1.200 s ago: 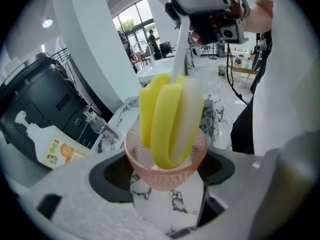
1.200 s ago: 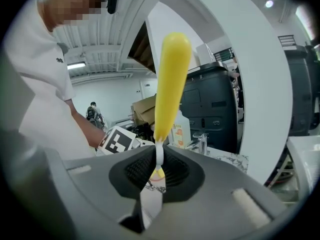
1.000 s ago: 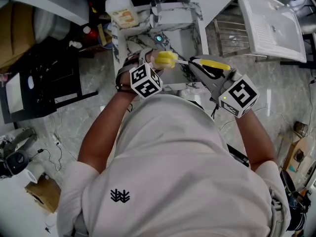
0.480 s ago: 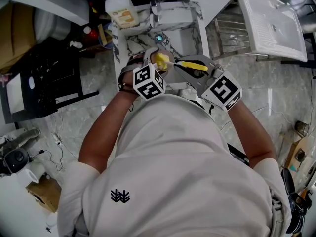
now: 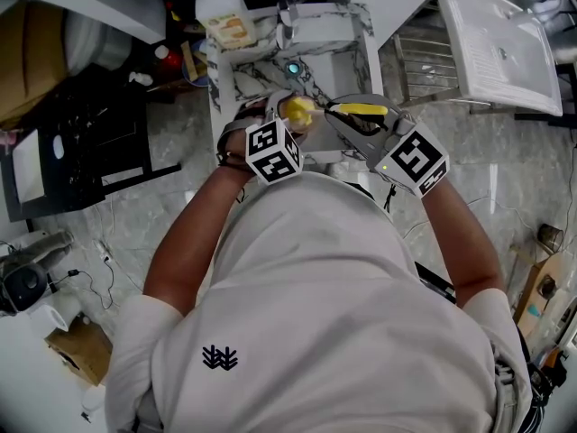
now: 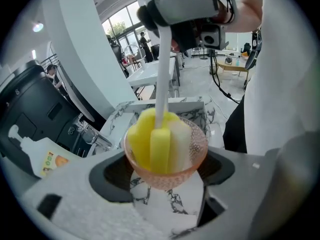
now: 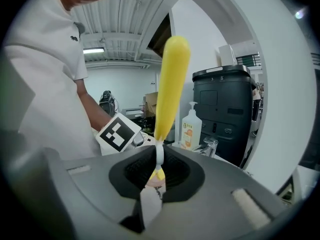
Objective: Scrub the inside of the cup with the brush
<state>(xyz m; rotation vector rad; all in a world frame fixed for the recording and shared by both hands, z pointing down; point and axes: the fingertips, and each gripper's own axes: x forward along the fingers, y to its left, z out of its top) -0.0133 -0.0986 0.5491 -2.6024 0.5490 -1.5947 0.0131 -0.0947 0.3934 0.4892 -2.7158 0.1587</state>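
Observation:
A pink glass cup sits between the jaws of my left gripper, which is shut on its sides and holds it over the sink. The brush's yellow and white sponge head fills the inside of the cup, and its white stem rises to my right gripper. In the right gripper view that gripper is shut on the stem, with the yellow handle sticking up past the jaws. From the head view, the cup and the handle lie between the two marker cubes.
The marble sink lies below the cup, with a faucet and a soap bottle at its back. A wire rack and a white tray stand to the right. A dark machine is behind the bottle.
My right gripper has come left and down toward the cup, and the sponge head has sunk deeper into it. The left gripper has kept the cup nearly still.

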